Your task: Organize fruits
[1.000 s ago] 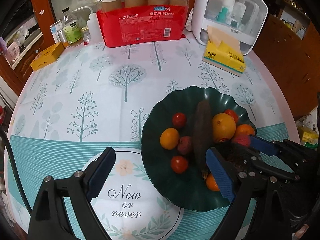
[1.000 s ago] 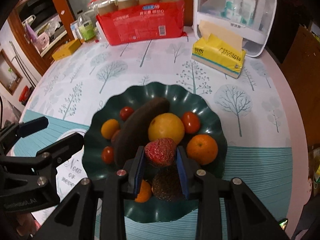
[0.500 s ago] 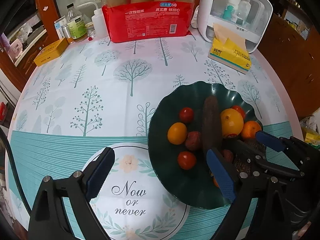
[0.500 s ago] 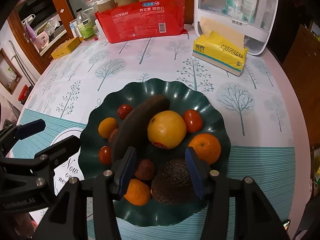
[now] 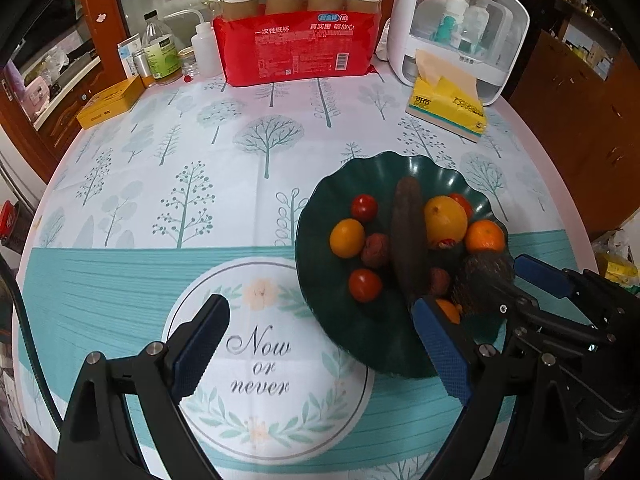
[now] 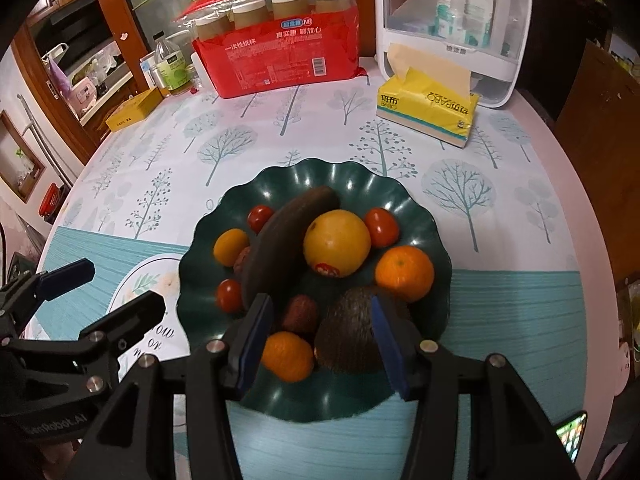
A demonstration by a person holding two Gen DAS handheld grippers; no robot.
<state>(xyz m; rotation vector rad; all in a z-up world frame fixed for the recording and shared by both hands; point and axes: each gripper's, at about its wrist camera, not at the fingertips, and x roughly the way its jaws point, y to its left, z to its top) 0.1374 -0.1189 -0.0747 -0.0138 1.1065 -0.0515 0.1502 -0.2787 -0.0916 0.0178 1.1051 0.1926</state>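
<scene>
A dark green scalloped plate (image 6: 304, 172) holds a long dark brown fruit (image 6: 284, 248), a big yellow fruit (image 6: 337, 242), a mandarin (image 6: 404, 274), an avocado (image 6: 348, 332), a small orange (image 6: 287, 356), three tomatoes and a red lychee (image 6: 299, 314). My right gripper (image 6: 319, 312) hovers open over the plate's near side. The lychee lies on the plate below the gap between the pads, and neither pad touches it. My left gripper (image 5: 318, 316) stands wide open over the tablecloth left of the plate (image 5: 320, 216), with nothing in it.
At the back stand a red pack of paper cups (image 6: 280, 56), a yellow tissue pack (image 6: 428, 108), a white storage box (image 6: 452, 20), bottles (image 5: 160, 56) and a yellow box (image 5: 108, 102). The round table's edge (image 6: 592, 216) curves close on the right.
My right gripper opened and let the lychee go; it now lies on the plate beside the avocado. Both grippers drew back a little from the plate.
</scene>
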